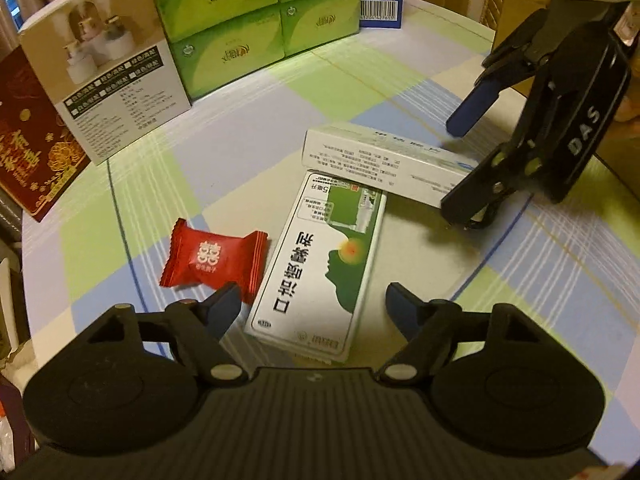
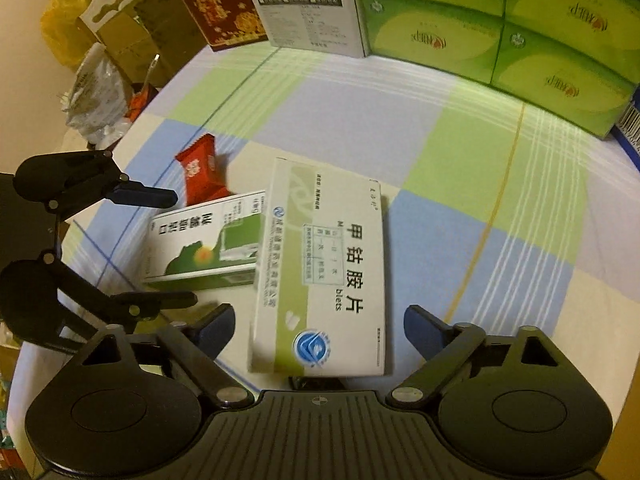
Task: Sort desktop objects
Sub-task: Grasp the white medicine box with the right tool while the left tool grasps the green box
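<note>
Between my spread left gripper [image 1: 312, 306] sits the green-and-white flat medicine carton [image 1: 320, 264], lined up for grabbing. Right gripper [image 2: 320, 326], also released, straddles the white tablet box [image 2: 320, 276] overlapping it.

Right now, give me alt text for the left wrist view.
The open left gripper frames a green-and-white medicine box lying on the checked tablecloth. A red candy lies left; the open right gripper straddles a white box beyond.
</note>
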### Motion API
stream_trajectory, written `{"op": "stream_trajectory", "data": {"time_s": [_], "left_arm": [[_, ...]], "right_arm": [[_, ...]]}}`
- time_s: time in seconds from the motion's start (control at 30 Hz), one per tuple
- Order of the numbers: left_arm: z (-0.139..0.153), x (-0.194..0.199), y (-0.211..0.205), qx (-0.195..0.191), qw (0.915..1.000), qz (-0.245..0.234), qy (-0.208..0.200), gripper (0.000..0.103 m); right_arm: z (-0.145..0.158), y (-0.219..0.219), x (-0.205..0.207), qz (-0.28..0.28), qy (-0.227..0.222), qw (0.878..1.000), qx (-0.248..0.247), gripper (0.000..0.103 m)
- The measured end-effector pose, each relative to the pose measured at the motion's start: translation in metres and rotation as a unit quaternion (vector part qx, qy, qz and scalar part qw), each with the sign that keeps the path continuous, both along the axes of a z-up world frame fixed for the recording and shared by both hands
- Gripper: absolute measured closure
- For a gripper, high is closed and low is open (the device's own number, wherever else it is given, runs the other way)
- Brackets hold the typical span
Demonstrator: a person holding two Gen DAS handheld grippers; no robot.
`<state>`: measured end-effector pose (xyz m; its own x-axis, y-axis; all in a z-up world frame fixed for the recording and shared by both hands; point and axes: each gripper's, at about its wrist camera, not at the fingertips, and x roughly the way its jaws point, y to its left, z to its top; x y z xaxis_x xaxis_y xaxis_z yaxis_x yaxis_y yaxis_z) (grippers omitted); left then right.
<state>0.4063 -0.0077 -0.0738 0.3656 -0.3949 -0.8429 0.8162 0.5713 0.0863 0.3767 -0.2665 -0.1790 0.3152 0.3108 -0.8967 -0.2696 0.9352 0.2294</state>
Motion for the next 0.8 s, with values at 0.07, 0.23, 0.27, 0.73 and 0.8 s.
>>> {"op": "stream_trajectory", "data": {"time_s": [0.07, 0.23, 0.27, 0.73, 0.8], "left_arm": [[-0.003, 0.002, -0.002, -0.002, 1.0000, -0.004, 0.001, 0.028], [-0.007, 0.006, -0.010, 0.005, 0.9999, -0.014, 0.002, 0.034], [-0.008, 0.006, -0.012, 0.008, 0.9998, -0.016, 0.003, 0.038], [-0.006, -0.023, -0.024, 0.054, 0.9984, -0.008, 0.015, 0.052], [-0.003, -0.036, -0.021, 0.055, 0.9982, 0.005, 0.022, 0.052]], "right_arm": [[-0.004, 0.001, 0.002, -0.001, 0.004, 1.000, 0.000, 0.023], [-0.007, 0.001, 0.002, 0.001, 0.002, 1.000, -0.005, 0.032], [-0.006, 0.002, 0.002, 0.001, 0.001, 1.000, -0.009, 0.033], [0.021, 0.004, -0.046, 0.001, -0.028, 0.997, -0.069, 0.033], [0.027, 0.005, -0.067, 0.003, -0.027, 0.997, -0.078, 0.033]]}}
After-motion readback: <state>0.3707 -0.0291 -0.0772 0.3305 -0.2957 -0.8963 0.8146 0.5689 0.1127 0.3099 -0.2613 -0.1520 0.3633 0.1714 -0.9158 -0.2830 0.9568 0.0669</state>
